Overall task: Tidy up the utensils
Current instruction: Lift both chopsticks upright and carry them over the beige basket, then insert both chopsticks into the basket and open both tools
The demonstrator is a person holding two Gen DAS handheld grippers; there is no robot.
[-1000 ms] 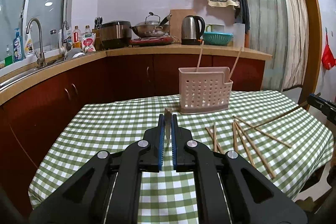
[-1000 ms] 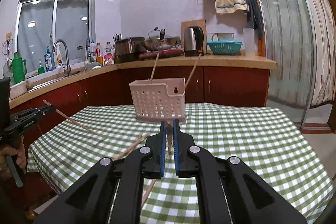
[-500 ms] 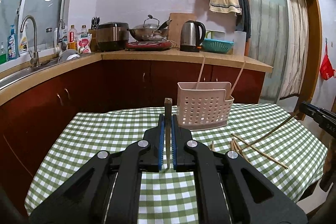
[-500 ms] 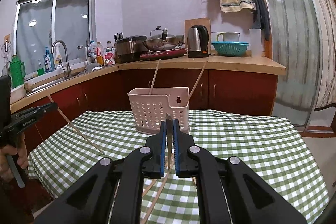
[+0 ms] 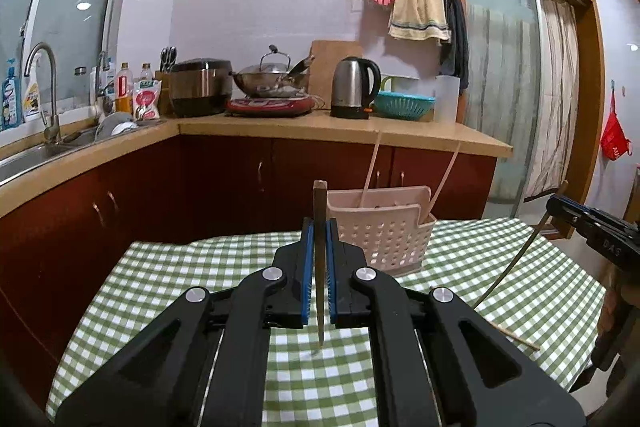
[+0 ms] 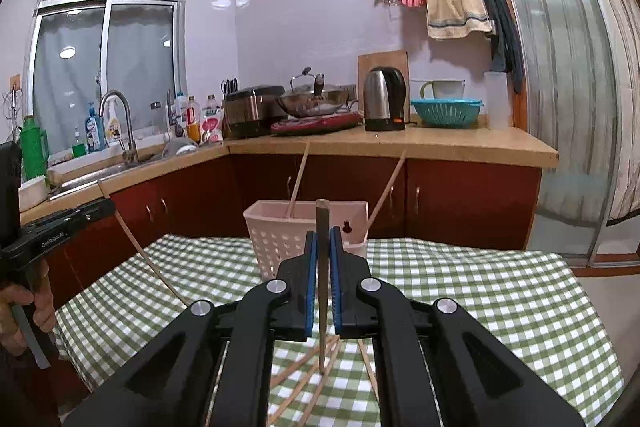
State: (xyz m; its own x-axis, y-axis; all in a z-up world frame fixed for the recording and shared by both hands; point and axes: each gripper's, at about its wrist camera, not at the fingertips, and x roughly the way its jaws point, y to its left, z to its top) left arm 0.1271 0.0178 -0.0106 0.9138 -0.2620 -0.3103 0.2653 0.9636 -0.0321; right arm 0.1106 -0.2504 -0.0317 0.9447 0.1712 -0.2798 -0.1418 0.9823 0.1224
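Observation:
In the left wrist view my left gripper is shut on a wooden chopstick that stands upright between the blue pads, above the green checked table. The pink slotted basket stands just beyond it to the right, with two chopsticks leaning in it. In the right wrist view my right gripper is shut on another upright chopstick, directly in front of the basket. Loose chopsticks lie on the cloth below the right gripper.
Each gripper shows in the other's view, the right one and the left one with a hand on its grip. Behind the table runs a counter with a kettle, wok and sink. One chopstick lies near the table's right edge.
Both grippers have risen and moved toward the basket, each carrying its chopstick up off the cloth. The basket looks nearer, and most loose chopsticks have dropped out of the left view.

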